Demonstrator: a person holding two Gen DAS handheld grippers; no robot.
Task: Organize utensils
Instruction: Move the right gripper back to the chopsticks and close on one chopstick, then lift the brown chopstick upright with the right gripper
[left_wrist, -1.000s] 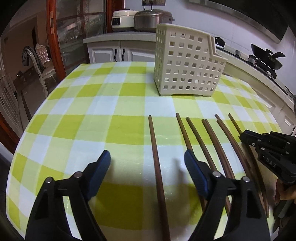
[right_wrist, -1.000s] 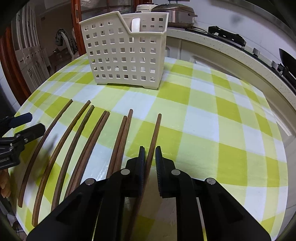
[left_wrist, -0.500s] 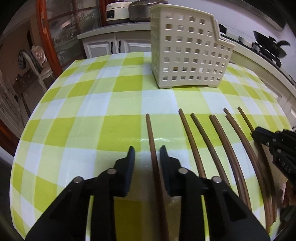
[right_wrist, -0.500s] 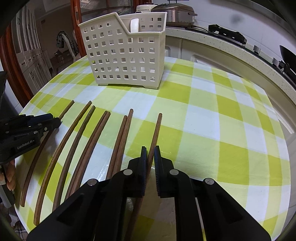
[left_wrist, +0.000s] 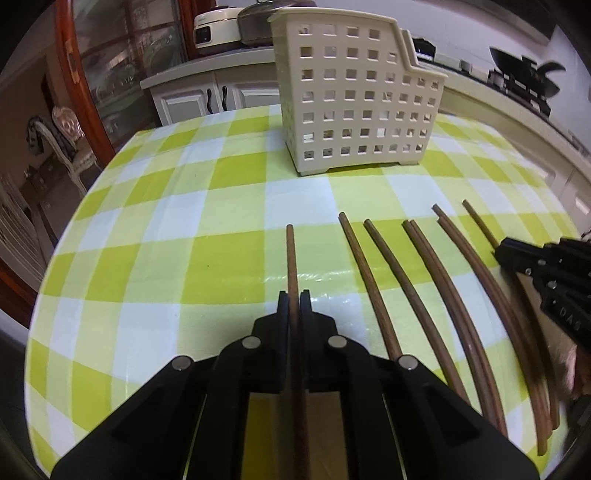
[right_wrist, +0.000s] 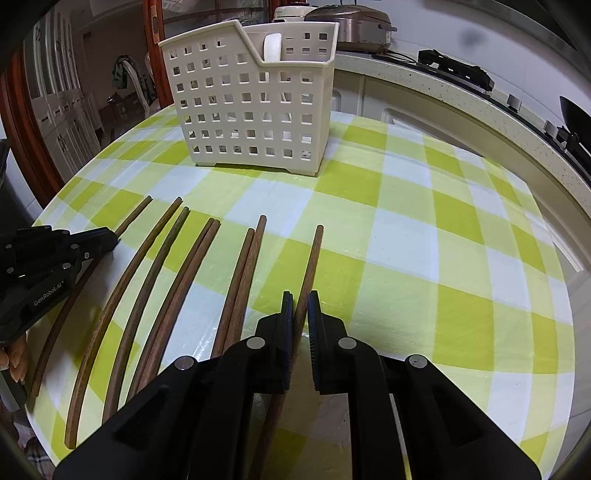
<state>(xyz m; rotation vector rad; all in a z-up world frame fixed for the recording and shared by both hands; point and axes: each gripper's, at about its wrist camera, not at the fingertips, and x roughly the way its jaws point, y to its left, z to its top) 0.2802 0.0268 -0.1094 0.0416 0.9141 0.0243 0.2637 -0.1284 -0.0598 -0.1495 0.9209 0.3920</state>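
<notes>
Several brown wooden chopsticks lie in a row on the green-and-white checked tablecloth (left_wrist: 184, 229). My left gripper (left_wrist: 294, 295) is shut on the leftmost chopstick (left_wrist: 291, 254), low over the cloth. My right gripper (right_wrist: 300, 295) is shut on the rightmost chopstick (right_wrist: 312, 258). A cream perforated utensil basket (left_wrist: 354, 99) stands behind the row; it also shows in the right wrist view (right_wrist: 255, 103), with a white utensil handle (right_wrist: 272, 46) inside. Each gripper shows at the edge of the other's view: the right (left_wrist: 513, 254) and the left (right_wrist: 107, 240).
More chopsticks (left_wrist: 436, 295) lie between the two held ones, also in the right wrist view (right_wrist: 166, 280). A counter with a rice cooker (left_wrist: 216, 26) and cabinets stands behind the table. A stove with a pan (left_wrist: 524, 70) is at the right. A chair (left_wrist: 62, 147) stands left.
My left gripper was wide open a second ago, moved forward over the leftmost chopstick, and has closed on it. My right gripper has stayed shut on its chopstick.
</notes>
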